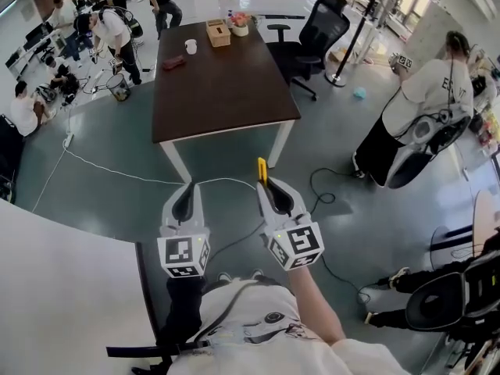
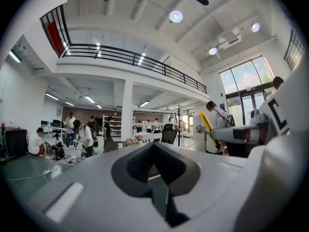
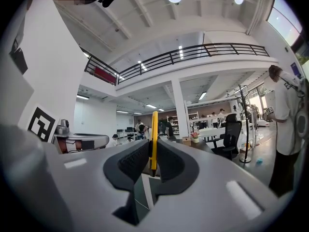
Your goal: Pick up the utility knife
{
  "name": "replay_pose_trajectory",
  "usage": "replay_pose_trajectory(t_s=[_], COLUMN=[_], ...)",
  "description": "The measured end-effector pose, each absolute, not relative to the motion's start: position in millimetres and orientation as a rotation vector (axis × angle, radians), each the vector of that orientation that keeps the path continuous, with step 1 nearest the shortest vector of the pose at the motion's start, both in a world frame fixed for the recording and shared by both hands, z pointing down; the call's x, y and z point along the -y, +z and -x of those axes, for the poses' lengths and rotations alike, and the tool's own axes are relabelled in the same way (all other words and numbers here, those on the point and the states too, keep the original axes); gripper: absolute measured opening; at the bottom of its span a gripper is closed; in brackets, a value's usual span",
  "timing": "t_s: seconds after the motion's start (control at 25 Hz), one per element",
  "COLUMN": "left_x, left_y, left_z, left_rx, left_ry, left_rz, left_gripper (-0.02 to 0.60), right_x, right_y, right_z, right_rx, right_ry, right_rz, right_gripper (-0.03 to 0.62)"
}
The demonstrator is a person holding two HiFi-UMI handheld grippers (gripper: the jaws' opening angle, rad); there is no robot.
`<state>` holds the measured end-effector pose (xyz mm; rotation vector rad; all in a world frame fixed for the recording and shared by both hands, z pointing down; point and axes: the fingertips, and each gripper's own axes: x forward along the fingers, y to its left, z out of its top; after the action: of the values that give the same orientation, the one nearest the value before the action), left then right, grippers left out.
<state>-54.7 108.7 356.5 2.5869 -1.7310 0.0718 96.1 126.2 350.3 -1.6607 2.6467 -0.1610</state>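
A slim yellow utility knife [image 1: 262, 171] stands upright between the jaws of my right gripper [image 1: 271, 191], which is shut on it; in the right gripper view the utility knife [image 3: 154, 141] rises from between the dark pads. My left gripper [image 1: 184, 198] hangs beside it at the same height, shut and holding nothing. From the left gripper [image 2: 154, 163] view the knife [image 2: 207, 127] shows at the right, clamped in the other gripper. Both are held in the air above the grey floor, short of the table.
A dark brown table [image 1: 219, 80] with white legs stands ahead, bearing a wooden box [image 1: 218, 33], a white cup [image 1: 191, 46] and a dark red object [image 1: 173, 62]. A black office chair [image 1: 316, 33] stands at its right. A white cable [image 1: 117, 172] crosses the floor. People stand at right and far left.
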Motion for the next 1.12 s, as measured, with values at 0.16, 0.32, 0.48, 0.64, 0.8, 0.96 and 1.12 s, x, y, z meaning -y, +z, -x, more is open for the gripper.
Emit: replay_pose_trajectory(t_s=[0.16, 0.32, 0.48, 0.64, 0.8, 0.96, 1.12], left_x=[-104, -102, -98, -96, -95, -96, -95], left_y=[355, 355, 357, 359, 359, 361, 364], left_z=[53, 49, 48, 46, 43, 45, 46], left_rx=[1.73, 1.72, 1.714, 1.717, 1.721, 1.723, 1.716], left_ry=[0.075, 0.069, 0.076, 0.082, 0.08, 0.083, 0.089], left_rz=[-2.592, -2.607, -2.609, -2.606, -2.601, -2.595, -2.587], left_gripper=[-0.003, -0.003, -0.003, -0.003, -0.003, -0.003, -0.003], right_x=[-122, -120, -116, -113, -111, -112, -112], right_y=[348, 352, 354, 354, 354, 353, 356], right_z=[-95, -96, -99, -102, -101, -98, -98], right_rx=[-2.642, -2.642, -2.635, -2.636, -2.645, -2.648, -2.648], right_ry=[-0.152, -0.152, -0.156, -0.151, -0.145, -0.141, -0.148], right_rz=[1.661, 1.668, 1.685, 1.688, 1.675, 1.666, 1.669], right_gripper=[0.051, 0.051, 0.051, 0.049, 0.049, 0.049, 0.049])
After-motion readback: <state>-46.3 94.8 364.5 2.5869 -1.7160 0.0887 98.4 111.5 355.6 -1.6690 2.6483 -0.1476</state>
